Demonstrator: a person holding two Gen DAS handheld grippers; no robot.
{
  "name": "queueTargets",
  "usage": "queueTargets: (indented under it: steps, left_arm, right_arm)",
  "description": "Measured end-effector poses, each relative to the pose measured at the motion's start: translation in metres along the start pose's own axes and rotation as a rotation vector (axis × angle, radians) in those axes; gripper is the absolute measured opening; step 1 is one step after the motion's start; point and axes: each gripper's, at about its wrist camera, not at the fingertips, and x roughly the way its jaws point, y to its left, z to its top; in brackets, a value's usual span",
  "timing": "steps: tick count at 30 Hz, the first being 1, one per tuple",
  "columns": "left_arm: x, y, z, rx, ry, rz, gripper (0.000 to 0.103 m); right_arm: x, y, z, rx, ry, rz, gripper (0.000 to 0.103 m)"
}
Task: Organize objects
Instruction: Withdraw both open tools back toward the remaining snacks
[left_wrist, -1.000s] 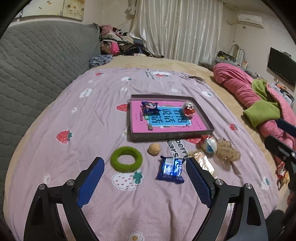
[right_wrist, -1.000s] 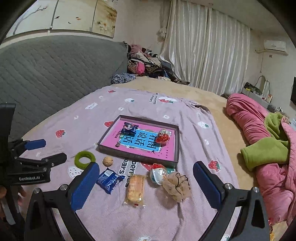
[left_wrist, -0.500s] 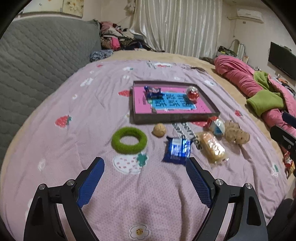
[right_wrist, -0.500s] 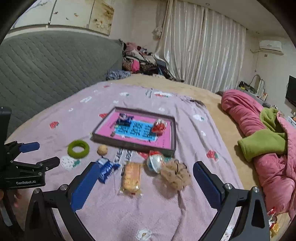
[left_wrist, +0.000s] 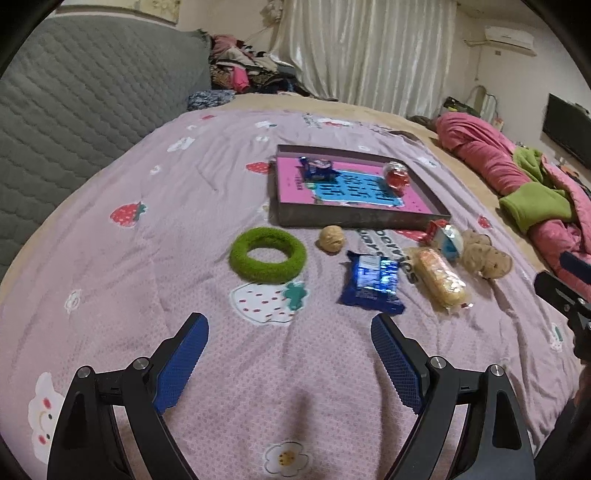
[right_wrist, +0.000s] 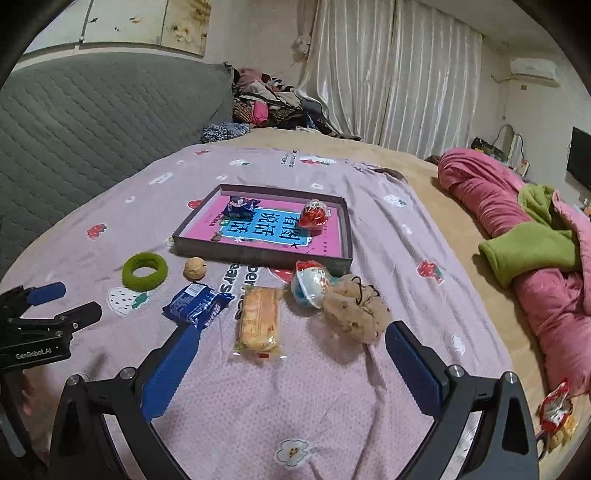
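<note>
On a lilac strawberry-print bedspread, snacks line up before a shallow grey tray; the left gripper and right gripper hover, jaws apart, empty.

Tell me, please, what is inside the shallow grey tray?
The tray holds a blue snack packet and a red wrapped ball, both resting on a pink book. Anything beneath the book is hidden.

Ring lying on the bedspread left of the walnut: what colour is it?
Green, fuzzy-textured ring; clearest in the left wrist view.
</note>
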Motion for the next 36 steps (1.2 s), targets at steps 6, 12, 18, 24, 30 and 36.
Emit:
queueTargets:
  steps: [6,12,18,24,30,36]
  left_arm:
    - [0.01,0.017,0.0,-0.06,0.009,-0.007,0.09]
    - [0.019,0.019,-0.003,-0.077,0.021,-0.021,0.09]
    - [0.025,0.017,-0.003,-0.059,0.033,-0.017,0.09]
    - [0.035,0.021,0.002,-0.068,0.046,-0.014,0.09]
    - [0.046,0.019,0.007,-0.068,0.059,-0.004,0.09]
    - [0.057,0.014,0.015,-0.039,0.061,0.013,0.09]
  right_arm:
    - [0.006,0.007,0.001,-0.009,0.012,0.025,0.102]
    - [0.022,0.009,-0.002,-0.001,0.041,0.022,0.102]
    - [0.038,0.01,-0.007,0.008,0.069,0.028,0.102]
    - [0.049,0.006,-0.012,0.028,0.091,0.031,0.102]
    - [0.059,0.007,-0.014,0.038,0.106,0.037,0.102]
    - [0.07,0.006,-0.014,0.034,0.111,0.029,0.102]
